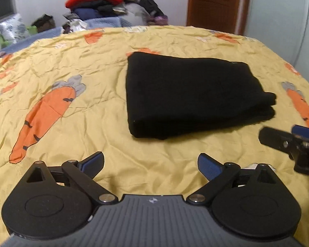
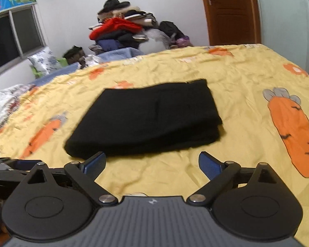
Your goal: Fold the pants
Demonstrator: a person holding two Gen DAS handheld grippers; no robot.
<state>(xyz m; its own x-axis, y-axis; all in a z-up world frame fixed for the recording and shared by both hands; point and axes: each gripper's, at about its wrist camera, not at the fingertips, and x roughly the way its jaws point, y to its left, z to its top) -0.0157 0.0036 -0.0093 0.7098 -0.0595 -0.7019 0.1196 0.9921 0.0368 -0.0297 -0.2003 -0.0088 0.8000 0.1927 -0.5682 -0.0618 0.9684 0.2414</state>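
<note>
The black pants [image 1: 191,94] lie folded into a thick rectangle on the yellow carrot-print bedspread [image 1: 72,127]. They also show in the right wrist view [image 2: 148,121]. My left gripper [image 1: 150,164] is open and empty, a little in front of the pants' near edge. My right gripper [image 2: 152,164] is open and empty, just short of the pants' near edge. The right gripper also shows at the right edge of the left wrist view [image 1: 286,138], beside the pants' near right corner. Part of the left gripper shows at the left edge of the right wrist view [image 2: 8,164].
A heap of mixed clothes [image 2: 131,30] is piled beyond the bed's far edge. A patterned pillow [image 2: 43,61] lies at the far left under a window [image 2: 14,39]. A wooden door [image 2: 228,10] stands at the back right.
</note>
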